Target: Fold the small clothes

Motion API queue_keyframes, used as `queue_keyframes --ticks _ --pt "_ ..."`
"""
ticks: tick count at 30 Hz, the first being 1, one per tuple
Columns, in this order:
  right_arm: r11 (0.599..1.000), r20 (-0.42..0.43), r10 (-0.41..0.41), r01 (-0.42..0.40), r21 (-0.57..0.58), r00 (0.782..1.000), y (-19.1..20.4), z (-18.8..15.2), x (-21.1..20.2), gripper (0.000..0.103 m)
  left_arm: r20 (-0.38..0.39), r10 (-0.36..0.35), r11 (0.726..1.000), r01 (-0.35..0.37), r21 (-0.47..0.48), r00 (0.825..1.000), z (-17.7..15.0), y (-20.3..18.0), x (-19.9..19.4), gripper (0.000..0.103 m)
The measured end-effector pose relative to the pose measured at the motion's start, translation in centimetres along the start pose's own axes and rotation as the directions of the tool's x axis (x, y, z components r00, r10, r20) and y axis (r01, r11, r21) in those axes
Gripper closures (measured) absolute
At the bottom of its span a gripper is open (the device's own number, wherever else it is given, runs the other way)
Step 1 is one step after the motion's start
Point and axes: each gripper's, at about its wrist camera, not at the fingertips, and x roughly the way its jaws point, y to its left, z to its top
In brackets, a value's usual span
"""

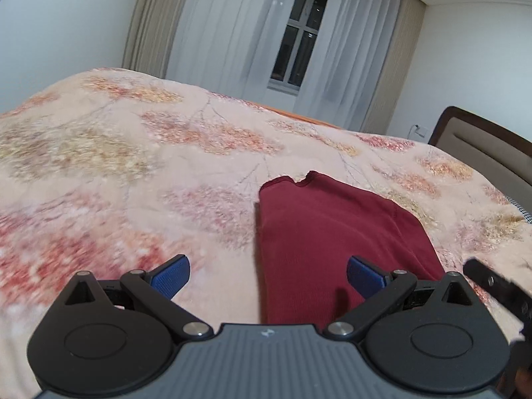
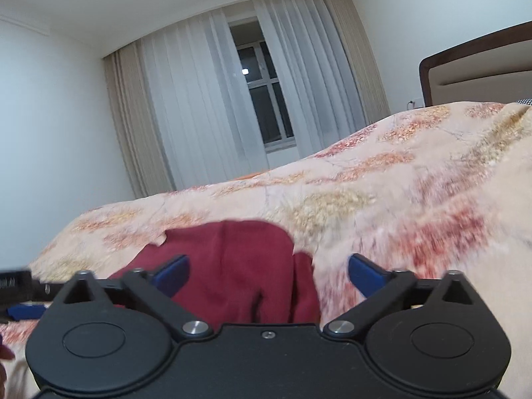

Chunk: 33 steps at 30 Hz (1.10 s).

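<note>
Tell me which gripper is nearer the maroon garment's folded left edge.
Left. The left gripper straddles that edge of the maroon garment; the right gripper is open over its opposite side.

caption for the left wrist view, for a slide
Open left gripper above a folded red garment on a floral bedspread.

No words, labels, brand names or numbers can be read anywhere in either view. The grey housing of the left gripper [image 1: 268, 274] carries a tiny pale mark at its top edge, too small to make out. At the far left of the right wrist view, a black part bears a few faint letters, but they are blurred and cannot be read.
</note>
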Motion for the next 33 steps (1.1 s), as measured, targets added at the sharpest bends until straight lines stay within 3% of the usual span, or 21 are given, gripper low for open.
queue_keyframes --ticks 3,6,9,12,22,26,30,33 --pt "0.998 -0.094 -0.057 0.059 0.018 0.994 -0.8 0.3 3.3 0.002 -0.034 0.010 1.000 -0.009 0.027 0.999 0.0 -0.4 2.2 0.000" --pt "0.995 -0.184 -0.092 0.099 0.031 0.979 -2.1 -1.7 5.6 0.004 -0.078 0.013 0.999 -0.009 0.048 0.997 -1.1 -0.3 4.2 0.000" --pt "0.997 -0.113 -0.069 0.073 0.032 0.991 -2.8 -3.8 5.2 0.003 -0.037 -0.024 0.999 0.026 0.045 0.999 -2.9 0.6 4.8 0.000" --pt "0.997 -0.098 -0.076 0.078 0.017 0.992 -2.6 -4.1 5.0 0.003 0.015 -0.052 0.998 0.051 0.041 0.999 -4.0 1.3 4.6 0.000" --pt "0.998 -0.069 -0.056 0.058 0.035 0.996 -3.0 -4.4 4.9 0.002 0.033 -0.066 0.997 0.065 0.033 0.997 -4.1 1.5 4.6 0.000" --pt "0.998 -0.060 -0.045 0.048 0.045 0.997 -3.1 -4.6 4.8 0.001 0.020 -0.067 0.998 0.067 0.005 0.998 -2.8 1.4 3.7 0.000" --pt "0.998 -0.055 -0.043 0.046 0.047 0.998 -3.2 -4.7 4.8 0.001 0.114 -0.054 0.998 0.049 0.047 0.992 -1.0 -0.2 2.5 0.000" --pt "0.998 -0.052 -0.037 0.040 0.052 0.998 -3.2 -4.7 4.7 0.001 0.059 -0.013 0.994 0.007 0.108 0.998 0.5 -1.7 4.2 0.000"
